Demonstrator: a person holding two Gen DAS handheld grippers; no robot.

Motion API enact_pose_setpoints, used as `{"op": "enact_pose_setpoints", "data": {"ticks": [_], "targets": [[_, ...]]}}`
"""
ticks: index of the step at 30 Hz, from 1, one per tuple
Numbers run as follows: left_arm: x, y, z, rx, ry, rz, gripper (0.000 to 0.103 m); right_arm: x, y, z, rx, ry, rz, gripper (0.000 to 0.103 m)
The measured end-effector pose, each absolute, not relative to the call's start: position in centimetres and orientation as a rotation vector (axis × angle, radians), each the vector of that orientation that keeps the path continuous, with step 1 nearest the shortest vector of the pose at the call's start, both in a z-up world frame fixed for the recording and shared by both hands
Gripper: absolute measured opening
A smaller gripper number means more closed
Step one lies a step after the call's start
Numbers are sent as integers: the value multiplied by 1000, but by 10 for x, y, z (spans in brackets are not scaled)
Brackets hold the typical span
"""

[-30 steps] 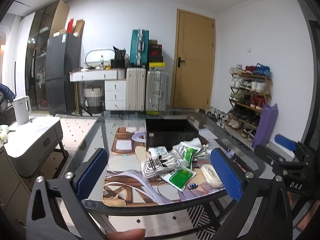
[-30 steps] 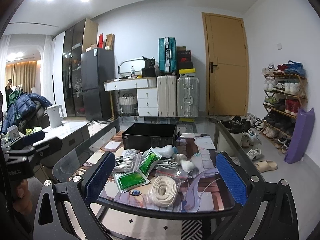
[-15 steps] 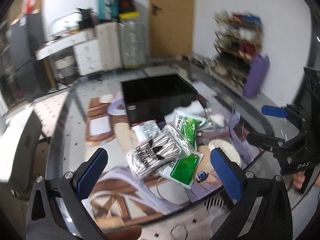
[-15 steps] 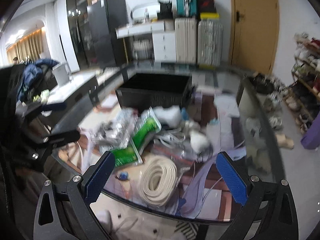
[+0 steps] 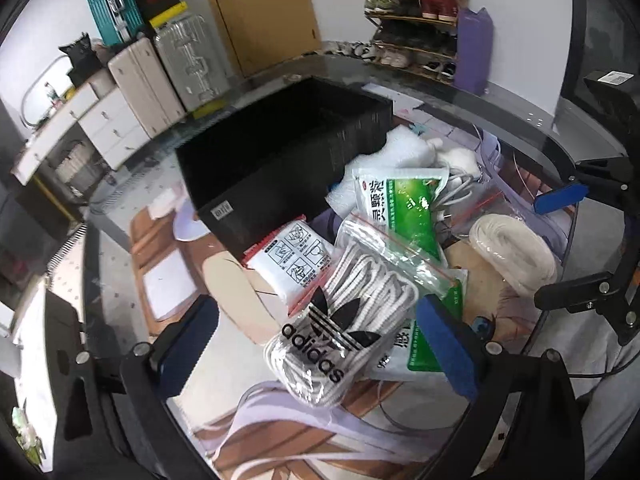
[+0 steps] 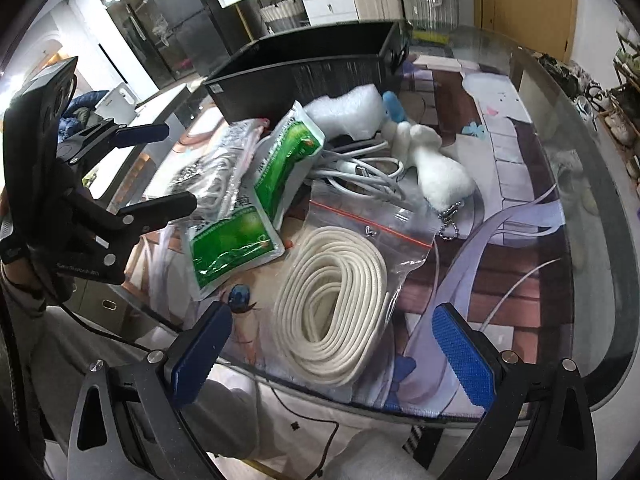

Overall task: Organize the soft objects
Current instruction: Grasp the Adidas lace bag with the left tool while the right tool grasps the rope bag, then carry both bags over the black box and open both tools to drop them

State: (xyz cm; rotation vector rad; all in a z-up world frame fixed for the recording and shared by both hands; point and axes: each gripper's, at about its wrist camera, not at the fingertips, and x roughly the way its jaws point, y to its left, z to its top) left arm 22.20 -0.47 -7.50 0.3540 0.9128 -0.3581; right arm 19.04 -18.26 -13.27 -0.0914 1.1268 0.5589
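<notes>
both grippers have been brought down and tilted toward the pile since the earlier frames, where the room was seen level from farther back. on the glass tabletop a heap of soft things is seen in front of one black bin: two green sachets, one adidas bag of white laces, one zip bag holding a coil of cream rope, one small white packet with printed diagrams, one white plush toy, one piece of white foam wrap and a tangle of white cable. the left gripper is held low over the adidas bag, its blue-padded fingers spread wide and gripping nothing. the right gripper is poised above the rope coil, fingers likewise parted and empty.
</notes>
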Motion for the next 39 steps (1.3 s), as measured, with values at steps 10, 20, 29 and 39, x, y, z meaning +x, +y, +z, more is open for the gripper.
{"op": "enact_pose_setpoints", "data": {"ticks": [10, 20, 29, 39], "targets": [[228, -10, -88, 349, 939, -445, 96, 199, -170, -133, -149, 1140, 562, 76], [221, -9, -85, 295, 1000, -445, 40, 192, -173, -130, -206, 1115, 614, 36], [208, -5, -78, 264, 1004, -424, 33, 183, -179, -118, -197, 1065, 641, 33], [180, 17, -27, 135, 823, -367, 33, 171, -181, -68, -144, 848, 672, 33]]}}
